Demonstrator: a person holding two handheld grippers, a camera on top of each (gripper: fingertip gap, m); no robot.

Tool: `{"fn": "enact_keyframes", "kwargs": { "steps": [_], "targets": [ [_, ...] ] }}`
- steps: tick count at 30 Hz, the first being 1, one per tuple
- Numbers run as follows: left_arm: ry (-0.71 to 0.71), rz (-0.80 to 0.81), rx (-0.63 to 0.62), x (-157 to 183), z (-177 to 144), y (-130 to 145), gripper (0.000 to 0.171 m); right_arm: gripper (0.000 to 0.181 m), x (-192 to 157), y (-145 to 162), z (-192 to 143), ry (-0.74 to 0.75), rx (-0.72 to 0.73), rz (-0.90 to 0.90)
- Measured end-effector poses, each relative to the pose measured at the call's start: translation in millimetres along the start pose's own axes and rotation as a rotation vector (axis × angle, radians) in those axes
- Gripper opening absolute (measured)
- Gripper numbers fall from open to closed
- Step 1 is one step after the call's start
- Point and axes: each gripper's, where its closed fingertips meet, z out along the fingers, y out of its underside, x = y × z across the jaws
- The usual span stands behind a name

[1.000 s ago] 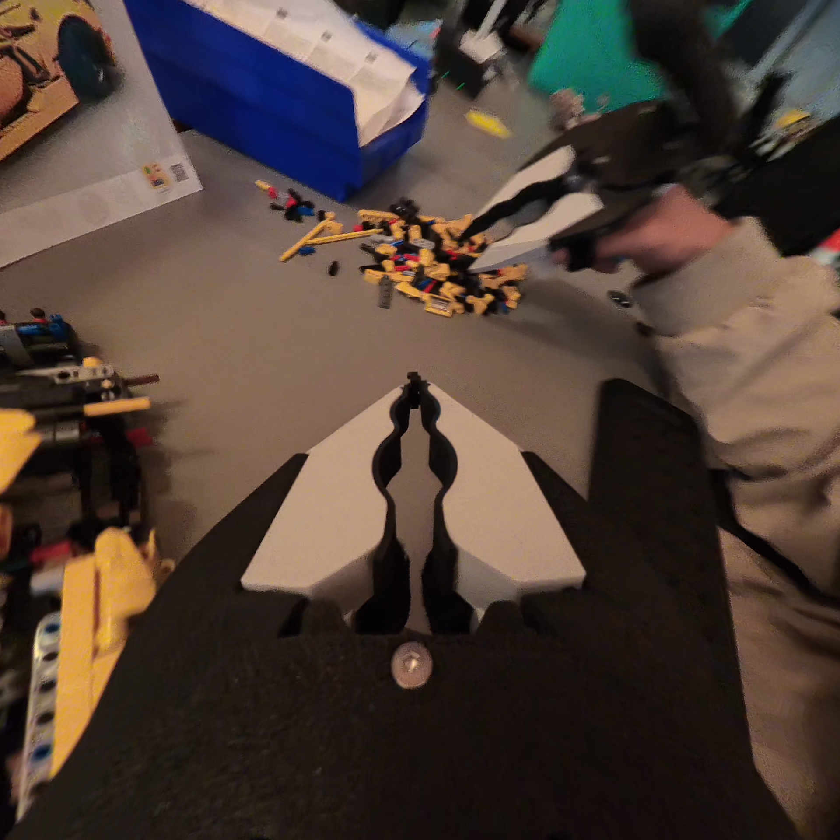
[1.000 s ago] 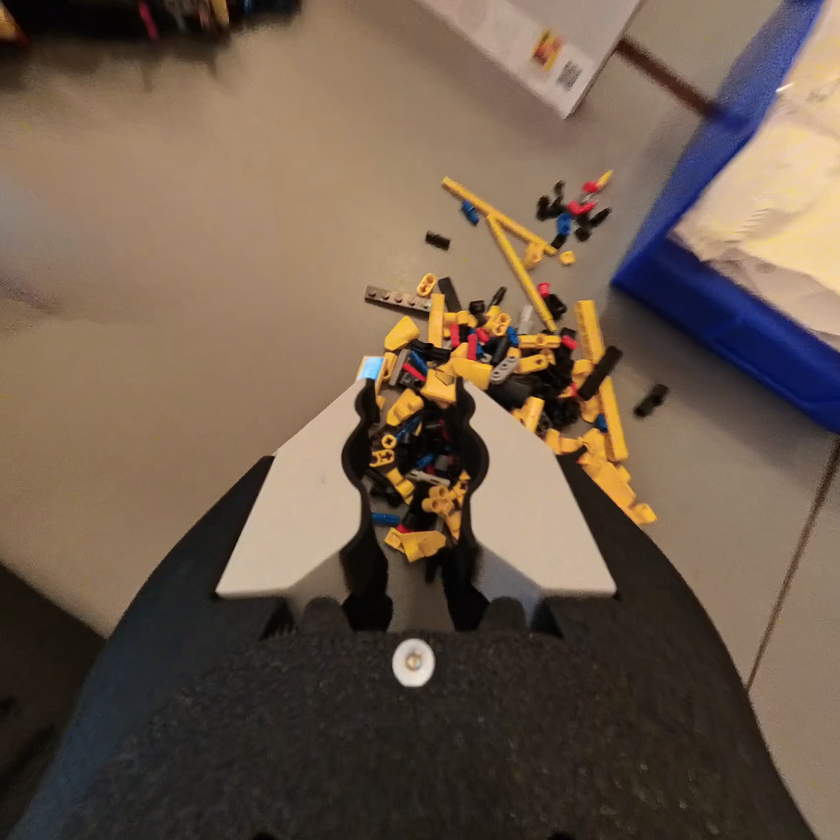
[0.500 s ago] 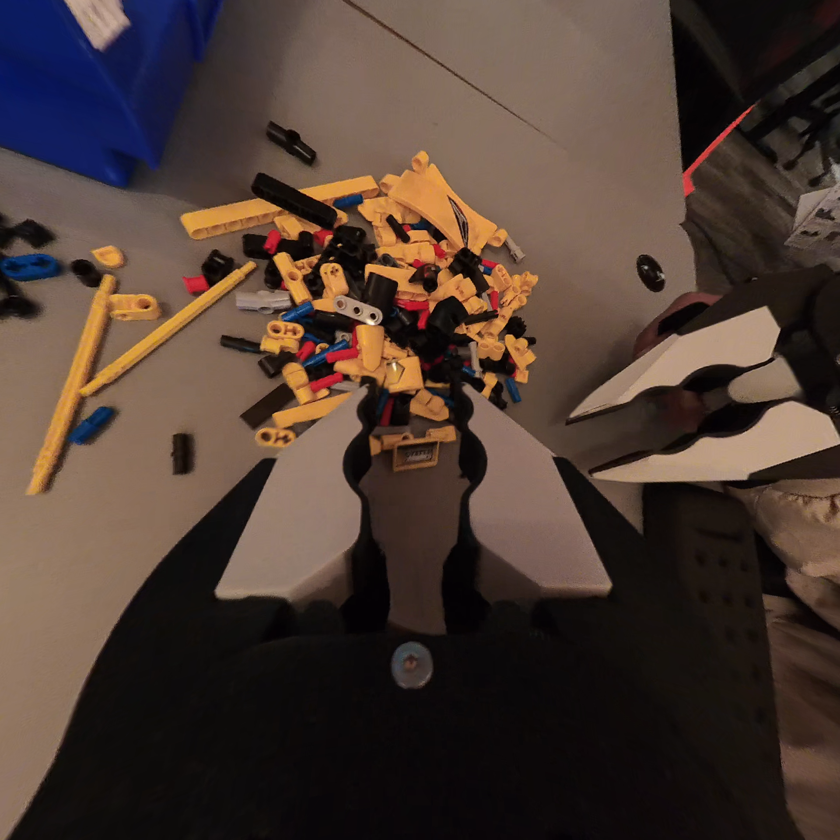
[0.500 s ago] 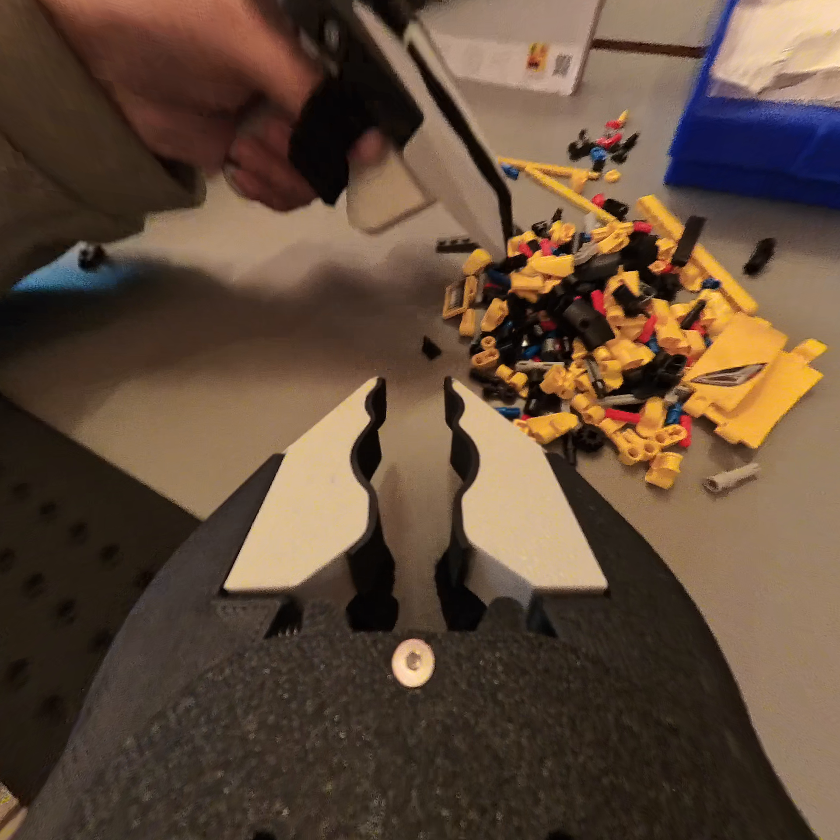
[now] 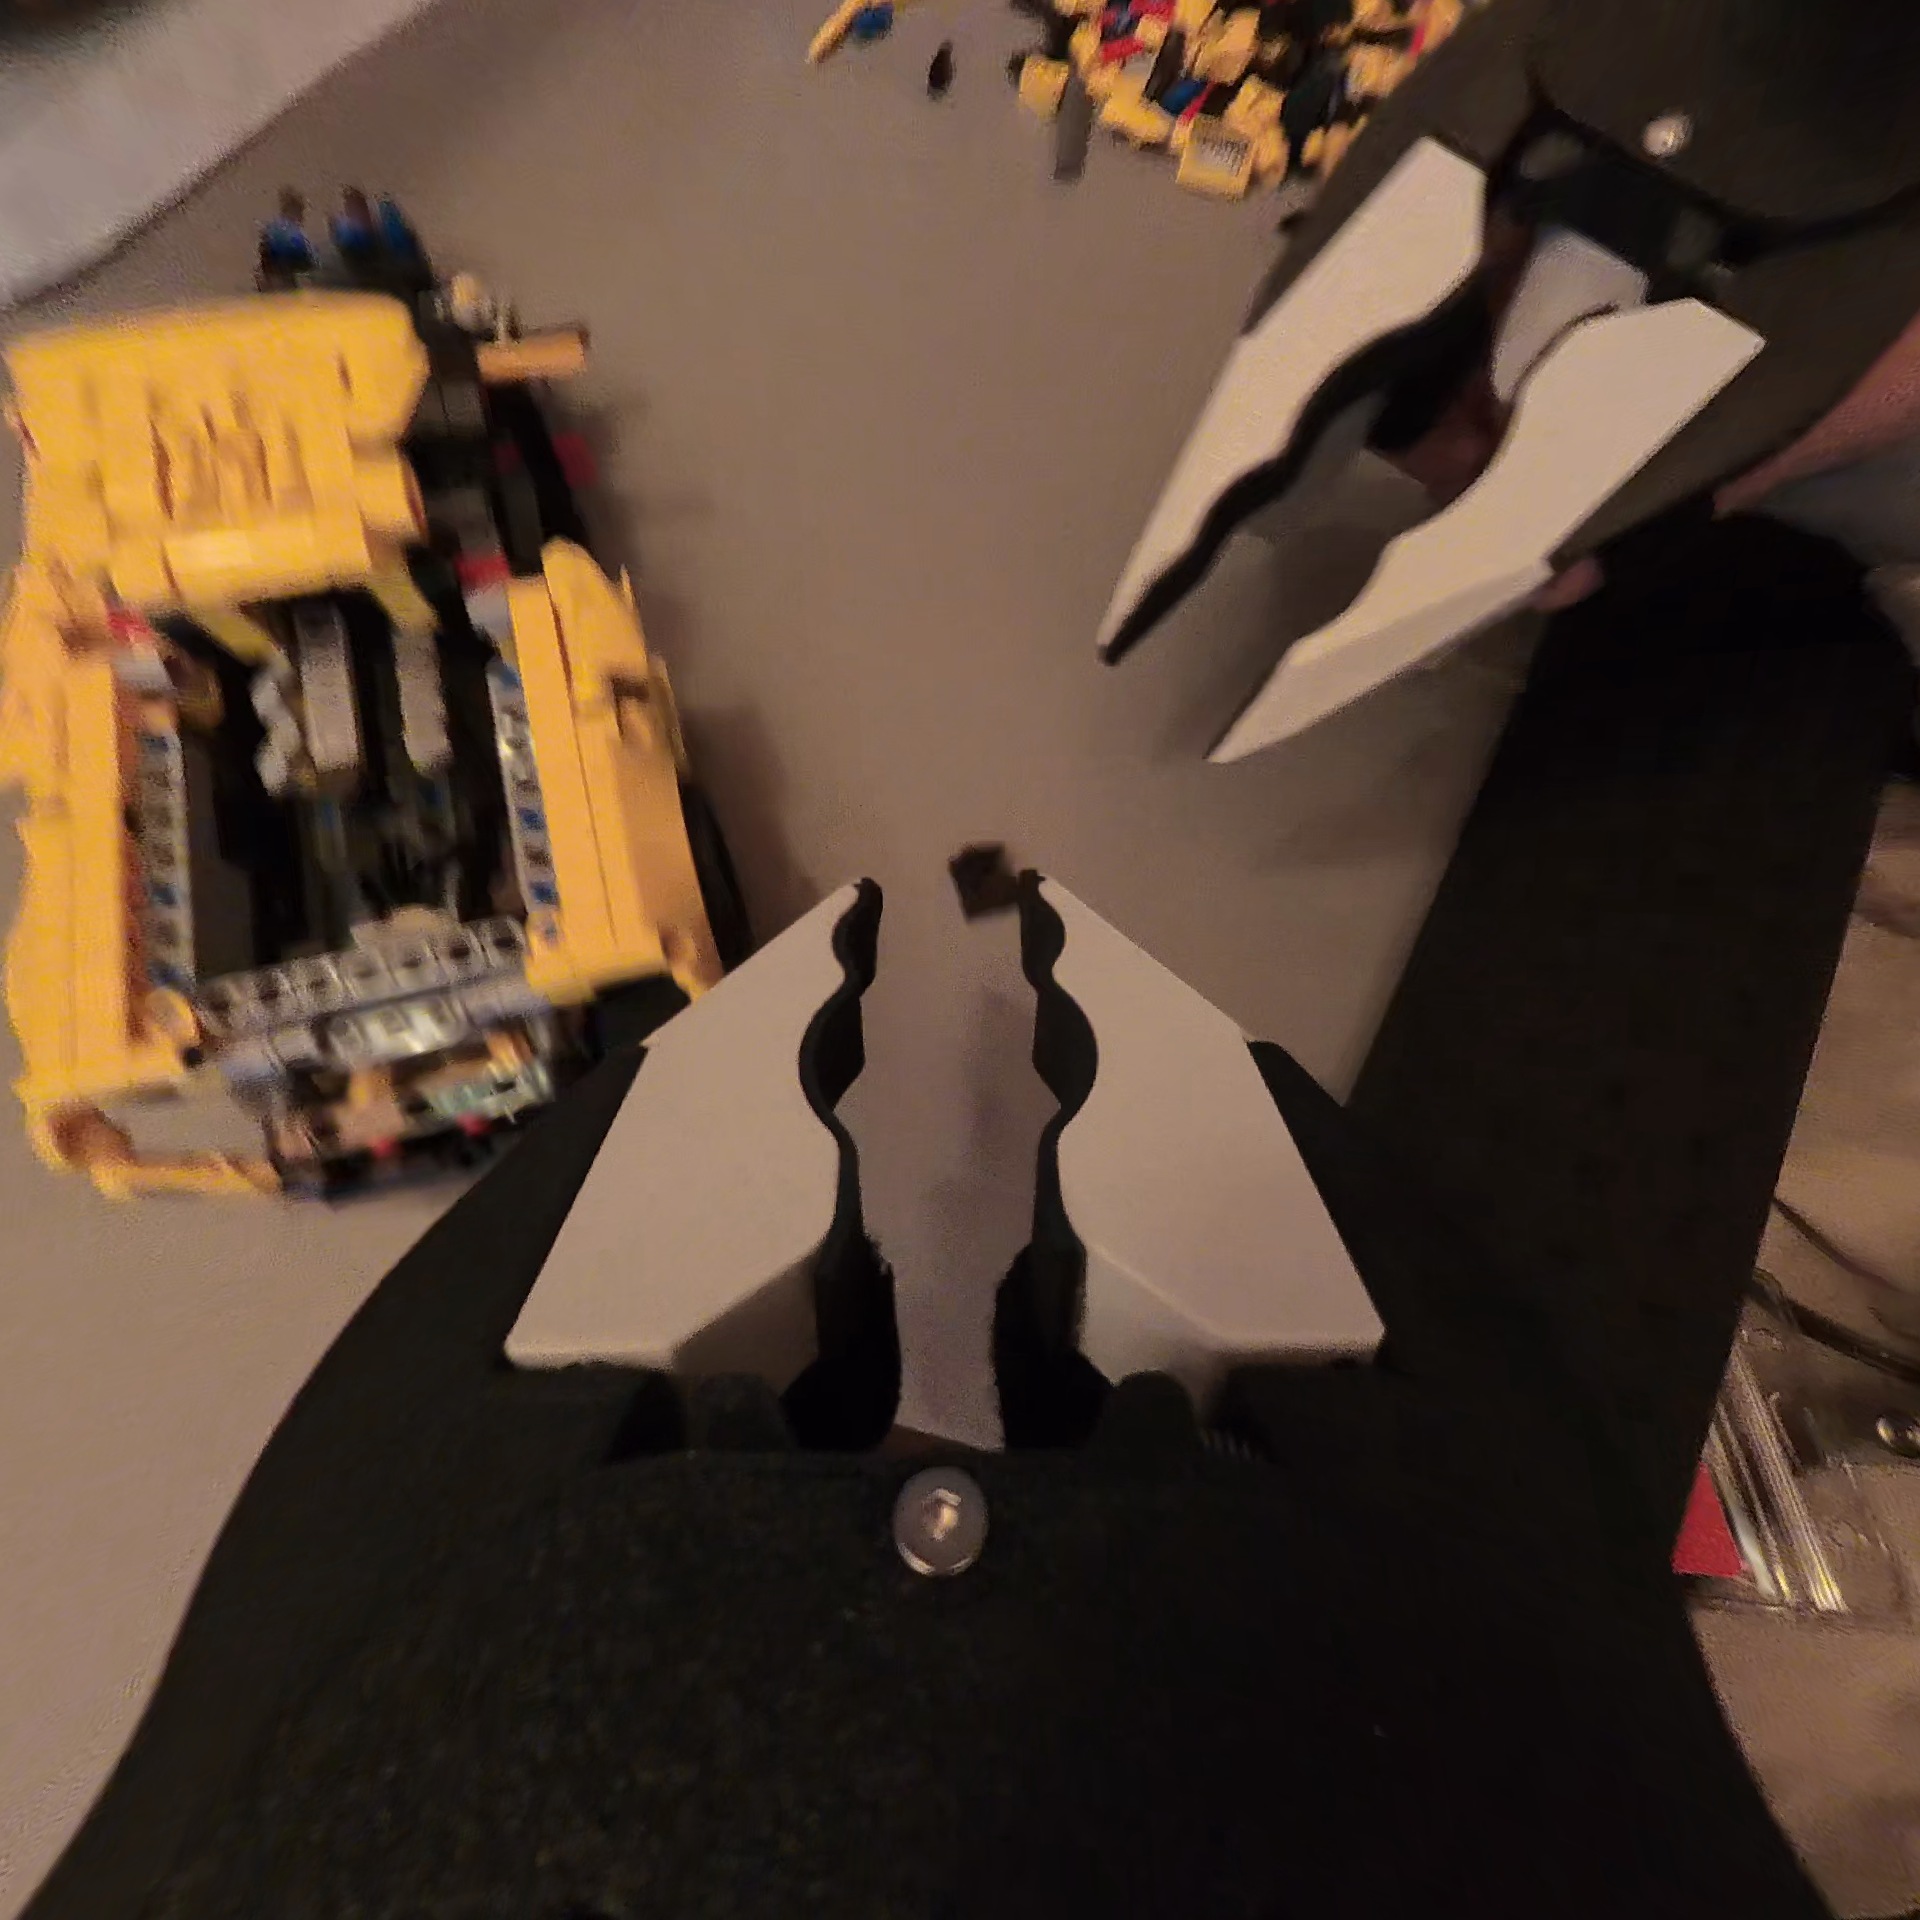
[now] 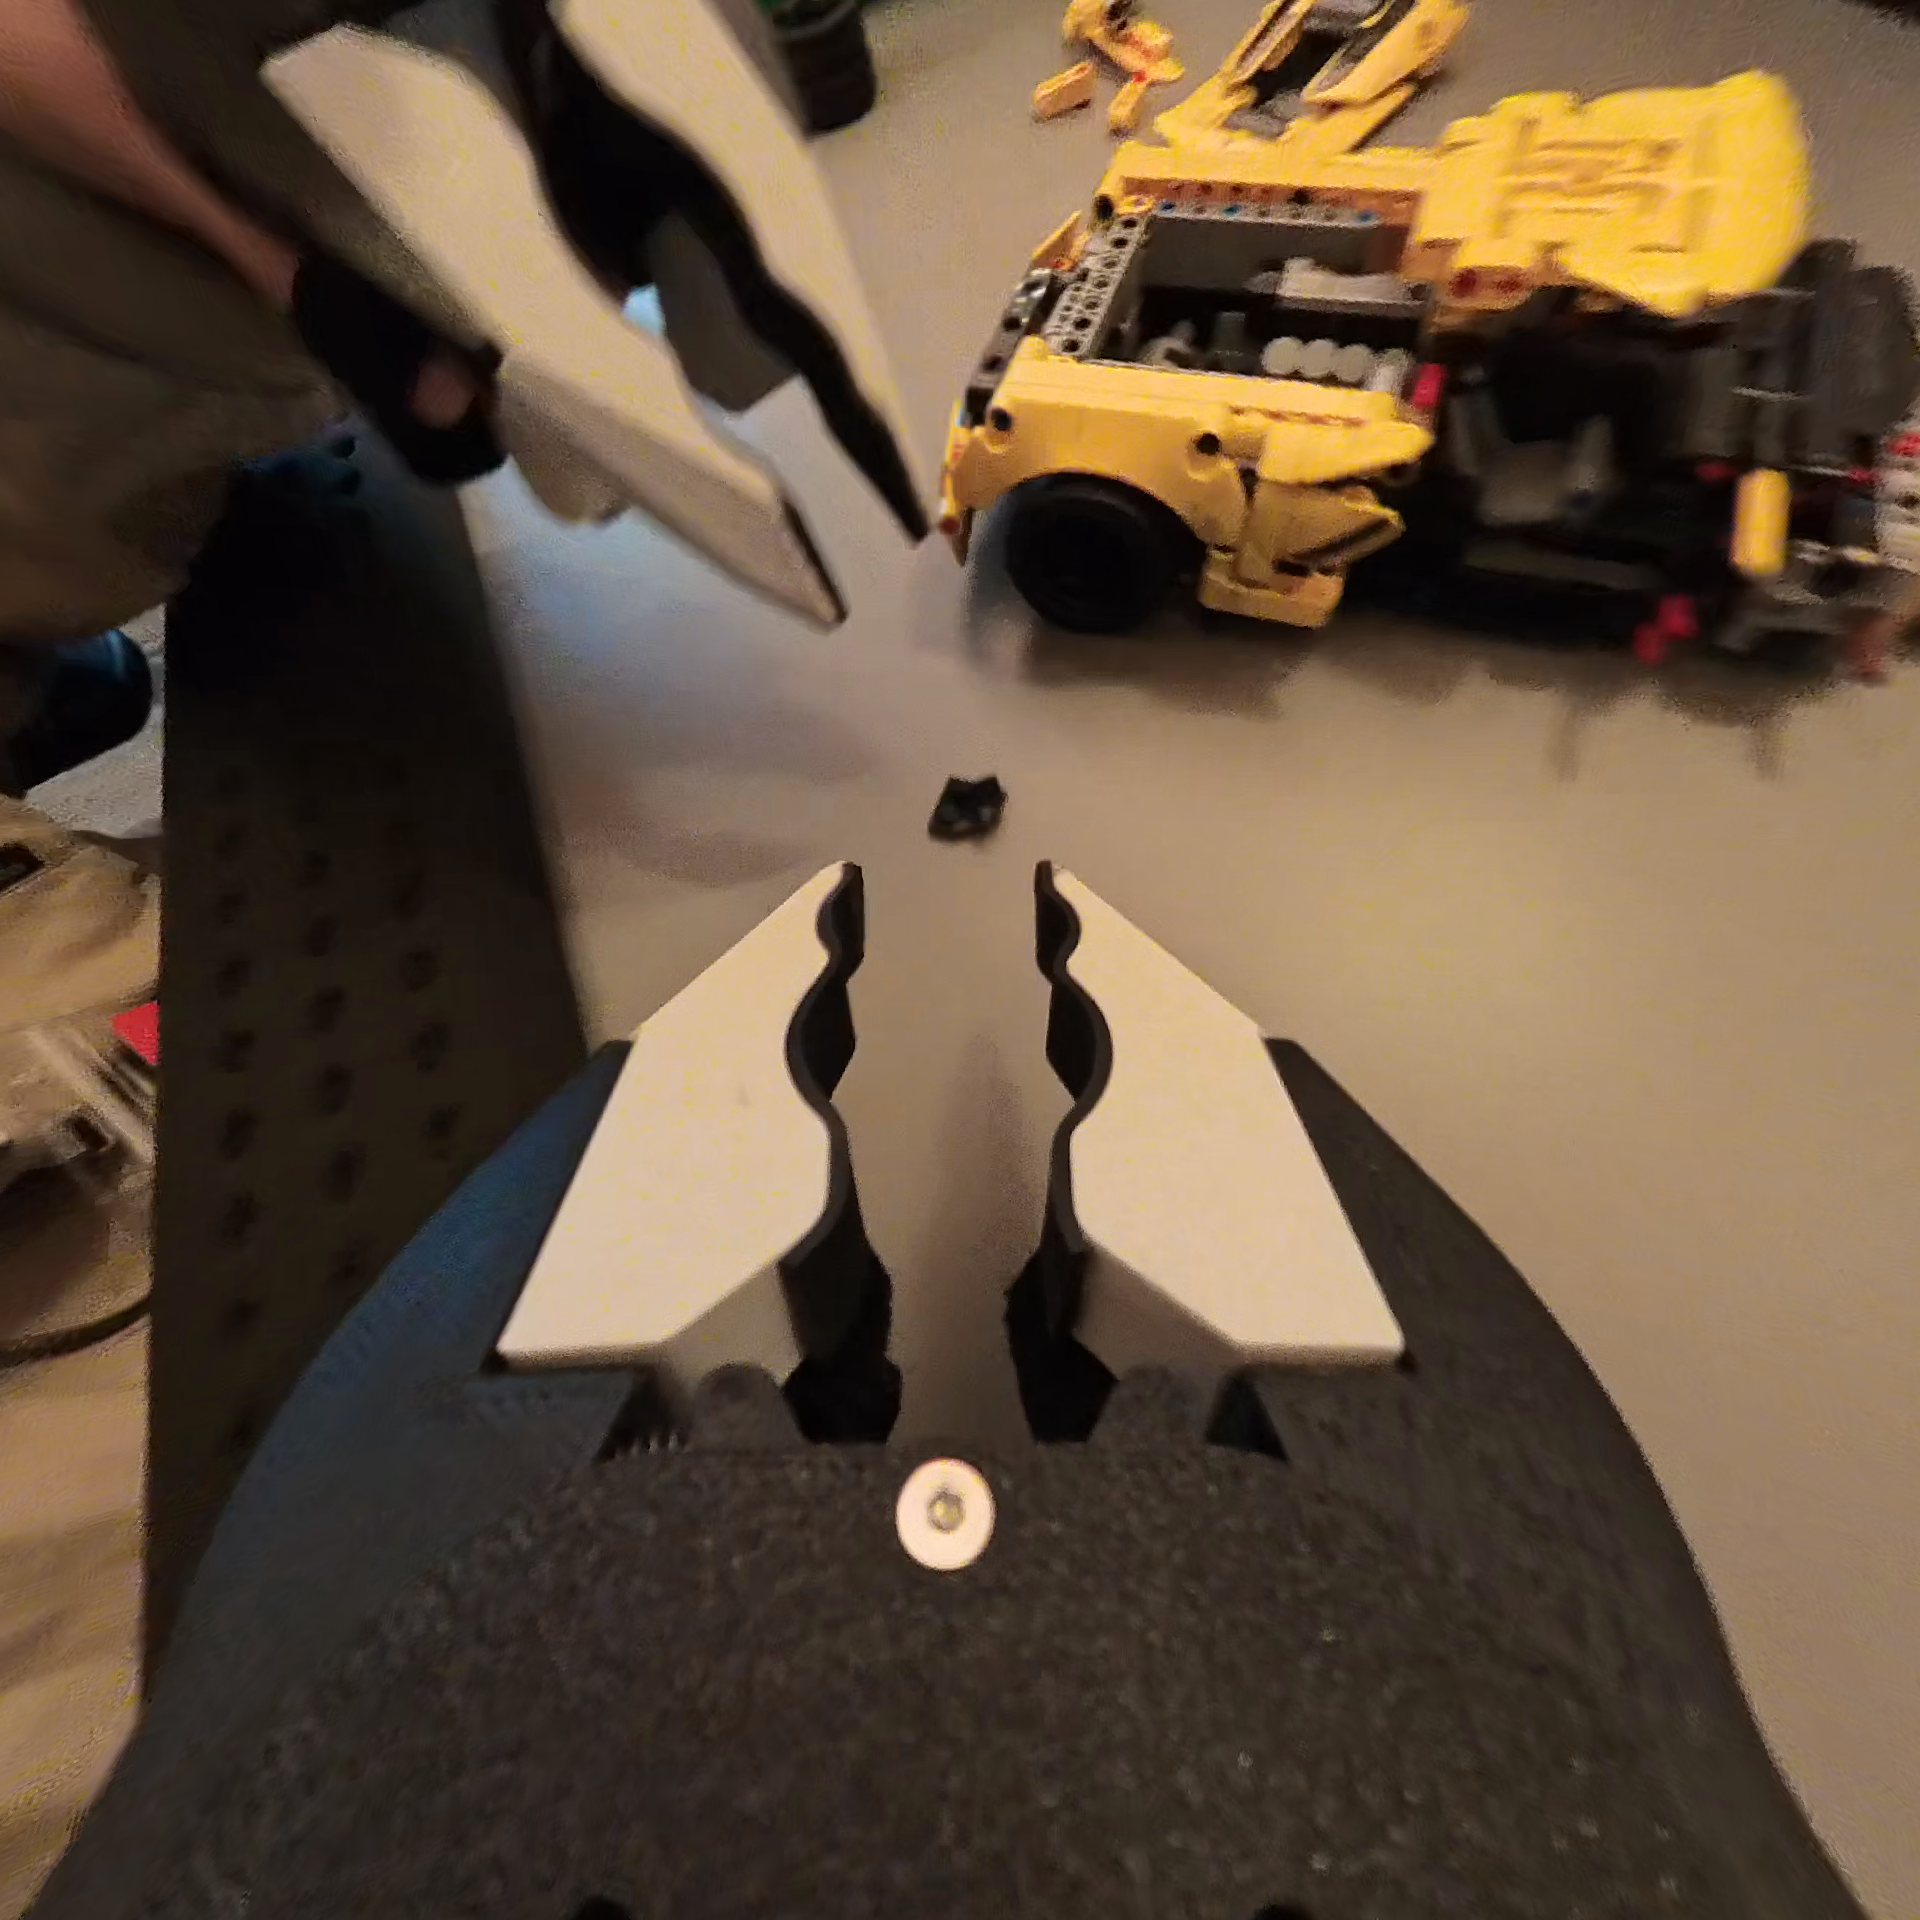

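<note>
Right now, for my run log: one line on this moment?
left gripper: open | right gripper: open | small black piece: on table between them | yellow car model: beside

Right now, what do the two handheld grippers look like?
Both the left gripper and the right gripper match: pale grey wedge-shaped fingers lined with wavy black pads, on a grainy black body with one silver screw. A beige sleeve shows behind the left one.

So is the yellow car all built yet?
Not yet. The yellow car has a wheel and side panels on, but its middle is open. Nothing is in hand: the left gripper and right gripper are open, near a small black piece. A pile of loose pieces lies unused.
</note>
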Motion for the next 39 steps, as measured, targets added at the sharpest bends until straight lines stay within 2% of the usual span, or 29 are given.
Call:
{"fn": "enact_keyframes", "kwargs": {
  "steps": [3,5,11,13,16,19,23,27,33,39],
  "targets": [
    [0.003,-0.089,0.006,6.6,-0.5,29.6,0.026,0.032,4.5,6.0,34.8,-0.012,-0.134,-0.067],
    [0.021,-0.113,0.029,12.5,-1.5,38.4,0.026,0.029,3.6,3.6,42.4,-0.034,-0.152,-0.083],
    [0.045,-0.093,0.121,19.2,-10.4,36.8,0.026,0.023,3.1,7.2,53.6,-0.137,-0.192,-0.033],
    [0.054,-0.098,0.145,18.7,-11.9,35.1,0.026,0.008,1.5,8.7,56.3,-0.136,-0.204,-0.071],
    [0.038,-0.149,0.160,8.9,-10.4,33.8,0.025,0.007,-1.1,6.9,56.8,-0.121,-0.195,-0.143],
    [0.051,-0.226,0.233,-2.5,-10.3,24.4,0.026,0.007,-4.6,-15.5,48.4,-0.087,-0.051,-0.194],
    [0.255,-0.316,0.461,8.3,-23.3,-7.6,0.025,0.007,-12.9,-59.8,24.3,-0.084,0.225,-0.177],
    [0.361,-0.344,0.549,13.7,-37.6,-22.2,0.023,0.007,-22.8,-80.4,11.7,-0.039,0.370,-0.261],
    [0.400,-0.295,0.614,25.3,-48.1,-30.4,0.019,0.007,-37.2,-89.0,15.4,-0.074,0.397,-0.258],
    [0.294,-0.201,0.643,22.3,-49.1,-31.0,0.009,0.007,-38.4,-91.2,15.5,-0.147,0.406,-0.126]
  ]
}}
